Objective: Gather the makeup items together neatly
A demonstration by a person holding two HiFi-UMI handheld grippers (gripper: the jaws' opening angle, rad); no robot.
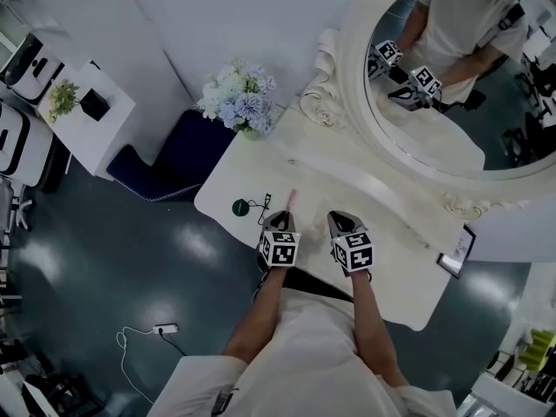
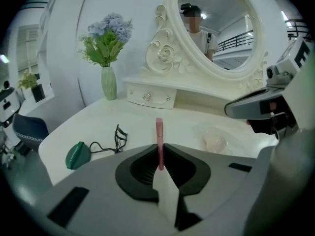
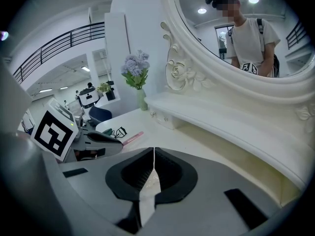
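Left gripper (image 2: 160, 147): my jaws are clenched on a slim pink makeup stick (image 2: 159, 137). They are nearly together, with only the stick's width between the pads. I hold it by its near end. The rest pokes straight out past my fingertips toward the oval mirror (image 1: 452, 85). I can't tell if the far tip touches the dressing table (image 1: 261, 168). In the head view the stick (image 1: 290, 200) sits over the table near its front edge, left of middle.

Right gripper (image 3: 153, 154): the jaws are pressed together with just a hairline slit, and nothing is gripped. It hangs over the front edge of the table, just beside my left gripper (image 1: 280, 222) and to its right (image 1: 341, 219).

Other makeup items on the table:
- A green round compact (image 2: 77, 155) is near the left front edge.
- A black eyelash curler (image 2: 119, 136) is just beside the compact, on the side toward my left jaws. It is apart from the stick.
- A pale round item in clear wrap (image 2: 215, 142) lies ahead, between my two grippers and nearer the right one. I can't tell exactly what it is.

A vase of blue-white flowers (image 2: 108, 80) stands upright at the back left corner, next to the mirror's carved base. A phone-like flat device (image 1: 458, 252) sits at the table's right edge, well apart from everything else.
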